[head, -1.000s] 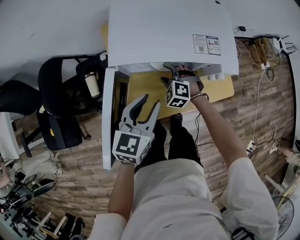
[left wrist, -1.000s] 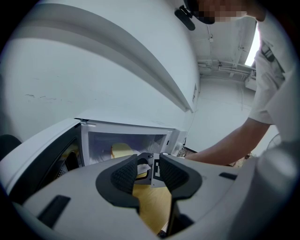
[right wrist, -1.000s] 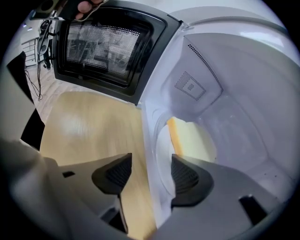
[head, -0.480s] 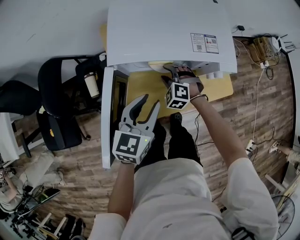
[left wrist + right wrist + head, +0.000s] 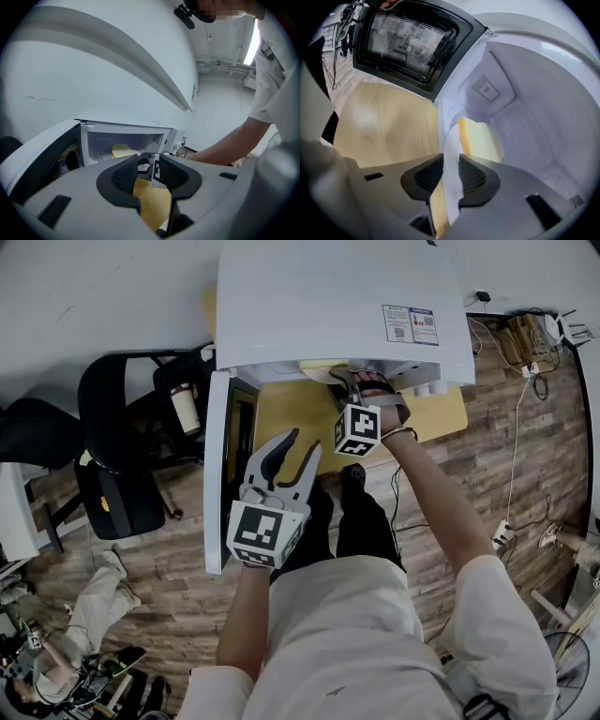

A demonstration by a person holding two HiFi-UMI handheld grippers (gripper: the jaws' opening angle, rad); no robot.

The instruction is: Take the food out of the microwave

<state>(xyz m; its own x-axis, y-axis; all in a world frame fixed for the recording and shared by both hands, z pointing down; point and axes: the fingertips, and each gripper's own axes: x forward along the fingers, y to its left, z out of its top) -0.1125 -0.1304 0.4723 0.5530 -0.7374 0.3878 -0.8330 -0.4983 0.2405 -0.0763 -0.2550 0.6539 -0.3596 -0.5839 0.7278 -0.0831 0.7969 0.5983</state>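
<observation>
Overhead, the right gripper (image 5: 349,381) reaches into the open microwave (image 5: 328,306). The left gripper (image 5: 149,163) idles, jaws apart, empty; the food (image 5: 123,150) sits inside. Up close, the right jaws are closing on the plate (image 5: 451,140) rim: clamp firmly, draw it out level.

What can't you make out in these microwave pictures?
Right gripper view: what the food is. It is a blurred yellow slab, partly behind the plate rim.
Head view: the plate and most of the food, hidden under the microwave top.
Head view: the label print, too small.
Left gripper view: the plate under the food, behind the left gripper jaws.
</observation>
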